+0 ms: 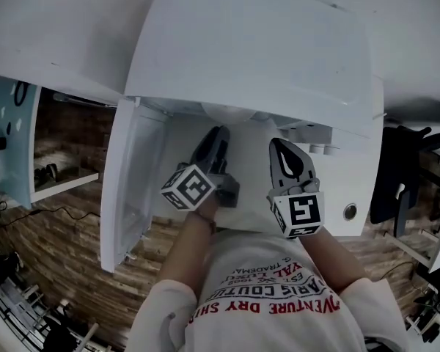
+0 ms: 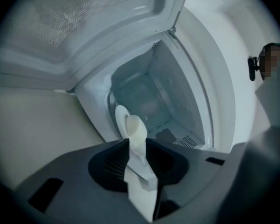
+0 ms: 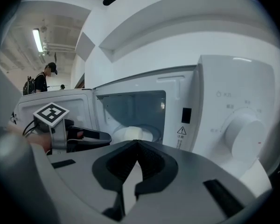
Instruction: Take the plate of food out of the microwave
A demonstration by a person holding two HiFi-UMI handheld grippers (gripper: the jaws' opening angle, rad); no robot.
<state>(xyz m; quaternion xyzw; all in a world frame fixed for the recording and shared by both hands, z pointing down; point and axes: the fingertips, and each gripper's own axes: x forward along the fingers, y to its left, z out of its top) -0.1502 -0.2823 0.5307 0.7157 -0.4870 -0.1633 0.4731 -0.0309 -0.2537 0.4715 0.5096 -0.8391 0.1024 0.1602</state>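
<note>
**Position.** The microwave (image 1: pixel 264 50) has its door (image 1: pixel 132 189) swung open to the left. The plate (image 2: pixel 119 119) is inside the cavity and carries a pale mound of food (image 2: pixel 135 129). It has not yet been taken out.

**Tools.** The left tool (image 1: pixel 216 134) reaches into the cavity mouth. Its jaws stand apart with a narrow slot between them, and the near rim of the plate lines up with that slot. I see no pad pressing on the rim. The right tool (image 3: pixel 136 146) is outside, near the front of the microwave to the right of the opening. Its jaw tips are together and nothing is between them.

**Hazards, in my judgement.**
- A hold on one rim alone would let the far side of the plate sag, and the food could slide off.
- A shallow bite on the smooth rim could slip as the plate clears the cavity lip.
- The open door stands close to the left forearm and could be knocked.
- The right tool is closed and gives no support.

**Writing.**
- A warning triangle label (image 3: pixel 182 130) sits beside the opening.
- The characters round the dial (image 3: pixel 245 129) are too small to read.
- The shirt print (image 1: pixel 279 299) appears inverted. Fragments "PARIS COUTU" and "DRY" can be read.
</note>
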